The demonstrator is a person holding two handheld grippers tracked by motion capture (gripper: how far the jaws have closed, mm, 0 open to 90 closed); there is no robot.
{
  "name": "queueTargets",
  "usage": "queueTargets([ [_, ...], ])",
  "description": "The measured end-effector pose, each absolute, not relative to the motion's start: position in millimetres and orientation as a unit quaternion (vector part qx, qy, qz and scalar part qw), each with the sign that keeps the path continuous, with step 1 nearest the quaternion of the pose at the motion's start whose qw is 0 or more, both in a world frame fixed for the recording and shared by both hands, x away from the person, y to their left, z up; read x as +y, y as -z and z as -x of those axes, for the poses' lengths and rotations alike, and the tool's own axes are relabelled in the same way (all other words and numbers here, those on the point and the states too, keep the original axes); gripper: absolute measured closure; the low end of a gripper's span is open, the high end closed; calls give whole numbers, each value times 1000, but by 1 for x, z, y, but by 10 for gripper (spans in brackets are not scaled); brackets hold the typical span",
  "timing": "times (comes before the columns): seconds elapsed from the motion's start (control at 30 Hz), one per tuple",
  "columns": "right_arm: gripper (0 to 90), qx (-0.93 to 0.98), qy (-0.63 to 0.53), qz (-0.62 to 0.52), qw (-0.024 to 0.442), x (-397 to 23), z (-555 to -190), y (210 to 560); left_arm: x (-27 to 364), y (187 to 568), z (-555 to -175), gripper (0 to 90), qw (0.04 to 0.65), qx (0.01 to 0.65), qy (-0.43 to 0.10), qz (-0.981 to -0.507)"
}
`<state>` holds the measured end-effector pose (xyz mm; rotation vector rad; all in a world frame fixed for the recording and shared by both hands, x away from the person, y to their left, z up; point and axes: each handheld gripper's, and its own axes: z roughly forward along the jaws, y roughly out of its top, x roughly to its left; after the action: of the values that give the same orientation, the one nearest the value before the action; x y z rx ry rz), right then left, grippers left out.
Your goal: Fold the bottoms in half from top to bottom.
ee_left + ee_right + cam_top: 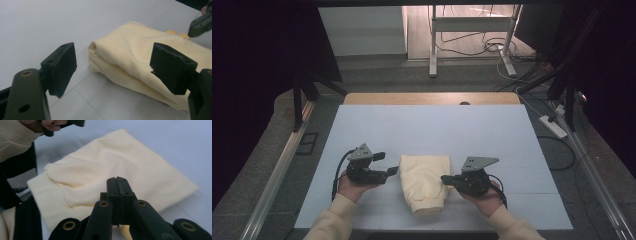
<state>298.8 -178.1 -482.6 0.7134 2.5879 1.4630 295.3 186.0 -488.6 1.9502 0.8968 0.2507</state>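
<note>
The cream sweatshirt (pixel 424 182) lies folded into a neat bundle at the table's (pixel 362 125) six o'clock, so folding looks nearly done. Left gripper (pixel 388 165), at its nine o'clock, stands wide and empty; right gripper (pixel 446 178), at three o'clock, is pressed closed, holding nothing.

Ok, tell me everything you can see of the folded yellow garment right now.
The folded garment is pale cream-yellow, soft knit or fleece by its look, folded into a thick bundle of several layers. A ribbed band shows at the end nearest the person. It lies flat on the light blue-grey table surface, near the front edge, between the two claws. The left claw stands open beside one folded corner, not touching. The right claw is shut just above the cloth; whether it touches cannot be told.
</note>
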Motion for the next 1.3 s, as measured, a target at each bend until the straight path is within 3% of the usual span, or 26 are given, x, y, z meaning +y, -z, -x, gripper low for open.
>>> queueTargets([
  [0.23, 839, 833, -473, -275, 76, -214, -303, 483, 188, 488, -290, 210, 470, 360, -103, -799],
  [0.5, 493, 819, -459, -322, 123, -253, -302, 487, 196, 493, -282, 206, 459, 359, -98, -806],
  [0.63, 400, 815, -458, -329, 130, -271, -300, 488, 200, 495, -278, 203, 456, 361, -98, -807],
  [0.93, 351, 801, -467, -347, 141, -306, -295, 489, 204, 496, -275, 202, 456, 366, -99, -805],
  [1.3, 348, 811, -461, -332, 140, -298, -296, 491, 203, 498, -275, 201, 453, 365, -96, -807],
])
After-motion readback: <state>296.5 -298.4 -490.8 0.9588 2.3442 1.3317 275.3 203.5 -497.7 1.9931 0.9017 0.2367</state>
